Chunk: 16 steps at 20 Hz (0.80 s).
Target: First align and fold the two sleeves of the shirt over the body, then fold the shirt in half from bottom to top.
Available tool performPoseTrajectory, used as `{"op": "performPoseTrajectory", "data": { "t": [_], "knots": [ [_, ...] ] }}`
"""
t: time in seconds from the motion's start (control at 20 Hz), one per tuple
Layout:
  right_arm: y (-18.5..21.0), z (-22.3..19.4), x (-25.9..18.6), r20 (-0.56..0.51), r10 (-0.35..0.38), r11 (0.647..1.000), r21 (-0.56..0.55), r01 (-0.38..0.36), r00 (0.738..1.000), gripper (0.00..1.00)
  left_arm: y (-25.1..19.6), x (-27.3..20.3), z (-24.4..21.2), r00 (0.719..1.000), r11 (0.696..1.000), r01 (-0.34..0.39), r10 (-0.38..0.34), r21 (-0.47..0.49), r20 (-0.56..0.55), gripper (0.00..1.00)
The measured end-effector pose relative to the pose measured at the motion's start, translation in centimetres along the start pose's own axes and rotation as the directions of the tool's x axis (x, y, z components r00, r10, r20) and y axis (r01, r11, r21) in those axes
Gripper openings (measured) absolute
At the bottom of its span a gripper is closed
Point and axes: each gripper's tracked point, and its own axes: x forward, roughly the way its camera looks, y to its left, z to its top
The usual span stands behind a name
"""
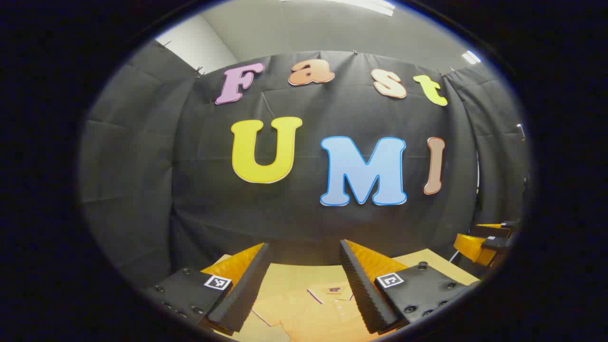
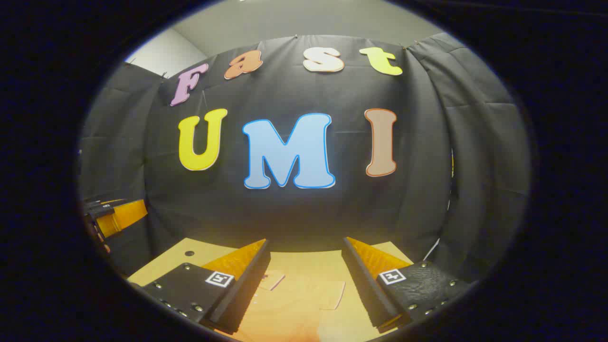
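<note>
The shirt [image 1: 313,308] lies flat on the bench [image 1: 427,260], collar toward the booth wall, a pale orange polo with dark trim at collar and cuff. In the right gripper view we see its short sleeve [image 2: 332,294] spread outward, not yet folded over the body. We judge the fabric light, soft and limp: it will sag and crease when lifted, so we take hold at the sleeve hem or shoulder seam, pinching one layer, and drag low across the body. The left tool [image 1: 299,289] is held above the collar area, its jaws spread and empty. The right tool [image 2: 304,285] is likewise spread and empty, raised over the sleeve.
</note>
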Motion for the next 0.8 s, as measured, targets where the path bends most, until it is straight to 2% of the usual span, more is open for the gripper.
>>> {"op": "performPoseTrajectory", "data": {
  "t": [0.1,0.25,0.4,0.8],
  "knots": [
    [-0.1,-0.1,0.1,-0.004,0.0,1.0,0.003,0.0,1.0,0.95,0.0,-0.1,0.1,1.0,1.0,0.001,-0.001,0.003,-0.002,0.94],
    [-0.3,-0.4,0.1,-0.011,-0.002,1.0,0.005,0.002,1.0,0.92,-0.2,0.0,0.2,1.0,1.0,0.006,-0.006,0.01,-0.004,0.94],
    [-0.4,-0.5,0.2,-0.017,-0.002,1.0,0.004,0.002,1.0,0.95,-0.2,-0.2,0.3,1.0,1.0,0.007,-0.007,0.015,-0.005,0.94],
    [-0.5,-1.2,0.5,-0.034,-0.002,1.0,0.003,0.002,0.999,0.95,-0.4,0.1,0.0,1.0,1.0,0.009,-0.009,0.02,-0.014,0.95]
  ]
}}
